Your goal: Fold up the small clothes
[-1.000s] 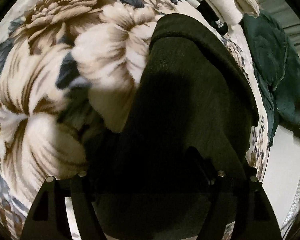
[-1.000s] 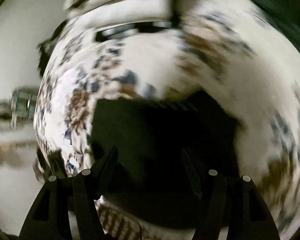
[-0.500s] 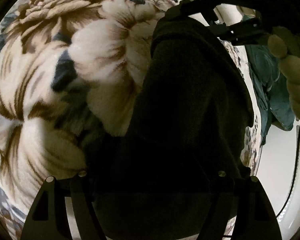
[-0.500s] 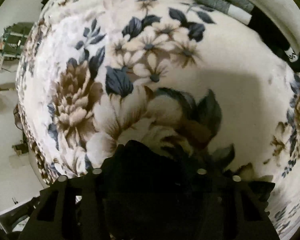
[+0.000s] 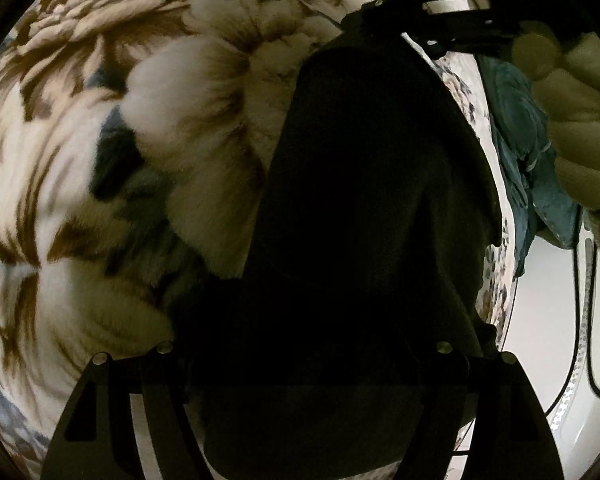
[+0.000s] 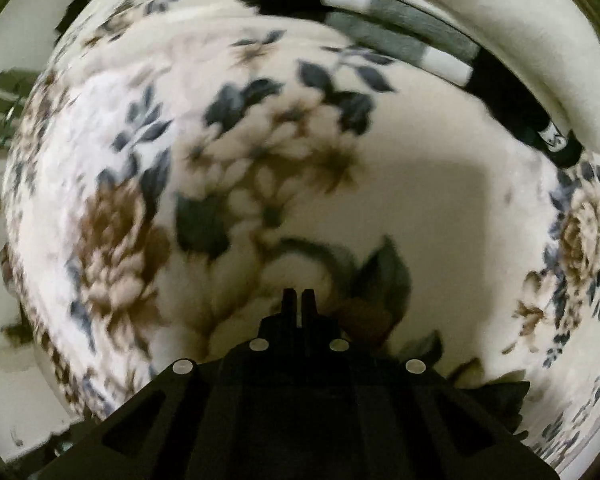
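Note:
A black garment [image 5: 372,208] lies on the floral blanket [image 5: 100,160] and fills the middle of the left wrist view. My left gripper [image 5: 300,380] is open with its jaws wide apart, low over the garment's near end; the fingertips are lost against the dark cloth. The right gripper [image 5: 456,28] shows at the garment's far end in the left wrist view, with the gloved hand [image 5: 572,120] behind it. In the right wrist view my right gripper [image 6: 298,300] has its fingers together over the blanket [image 6: 440,200]; whether cloth is pinched between them does not show.
Folded striped grey, white and black clothes [image 6: 420,40] lie along the blanket's far edge, with a cream garment [image 6: 540,20] beyond. A dark green cloth [image 5: 528,152] lies off the blanket's right side. Cables [image 5: 596,320] hang at the right.
The right gripper has come in at the garment's far end and shut its fingers. The left gripper has stayed open over the near end.

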Action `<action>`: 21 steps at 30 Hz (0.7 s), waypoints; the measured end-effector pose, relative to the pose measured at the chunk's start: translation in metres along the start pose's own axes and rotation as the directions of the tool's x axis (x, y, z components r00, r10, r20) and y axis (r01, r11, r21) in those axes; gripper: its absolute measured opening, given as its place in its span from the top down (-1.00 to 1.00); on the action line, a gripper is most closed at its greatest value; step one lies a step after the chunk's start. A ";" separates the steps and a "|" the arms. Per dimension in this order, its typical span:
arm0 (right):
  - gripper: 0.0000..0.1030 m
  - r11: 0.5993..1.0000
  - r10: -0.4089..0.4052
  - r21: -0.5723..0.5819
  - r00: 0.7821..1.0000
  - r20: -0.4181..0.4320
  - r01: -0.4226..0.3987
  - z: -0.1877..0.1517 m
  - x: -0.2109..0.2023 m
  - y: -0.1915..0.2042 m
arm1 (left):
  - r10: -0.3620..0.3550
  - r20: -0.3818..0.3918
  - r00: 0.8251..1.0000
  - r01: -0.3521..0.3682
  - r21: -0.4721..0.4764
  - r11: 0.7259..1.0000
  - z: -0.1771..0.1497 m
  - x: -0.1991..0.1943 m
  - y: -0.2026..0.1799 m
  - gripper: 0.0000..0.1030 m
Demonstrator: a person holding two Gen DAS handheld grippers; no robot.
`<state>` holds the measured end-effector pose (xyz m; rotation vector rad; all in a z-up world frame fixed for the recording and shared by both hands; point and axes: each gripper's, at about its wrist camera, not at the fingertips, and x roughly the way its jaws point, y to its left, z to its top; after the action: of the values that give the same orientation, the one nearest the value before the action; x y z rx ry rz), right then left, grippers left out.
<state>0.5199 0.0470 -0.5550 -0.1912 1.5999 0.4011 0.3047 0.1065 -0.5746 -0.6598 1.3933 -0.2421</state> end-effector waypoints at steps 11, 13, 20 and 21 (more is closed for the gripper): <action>0.11 0.965 0.213 0.151 0.977 0.020 -0.214 -0.038 -0.063 -0.073 | 0.045 0.055 0.998 -0.044 -0.019 0.999 0.000 -0.030 0.019 -0.41; -0.07 0.960 0.188 0.195 0.980 0.071 -0.199 -0.066 -0.088 -0.100 | 0.031 0.045 0.999 -0.029 -0.037 0.999 -0.001 -0.028 0.029 -0.41; -0.07 0.874 0.107 0.459 0.985 0.136 -0.158 -0.175 -0.105 -0.209 | 0.051 0.021 0.999 -0.051 -0.002 0.999 0.008 0.010 0.020 -1.00; -0.07 0.858 0.103 0.490 0.985 0.136 -0.157 -0.186 -0.101 -0.221 | 0.073 0.024 0.997 -0.073 0.001 0.997 0.009 0.012 0.016 -1.00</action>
<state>0.4347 -0.2367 -0.4811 0.3338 1.5628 0.0849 0.3122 0.1157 -0.5938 -0.6069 1.3912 -0.1774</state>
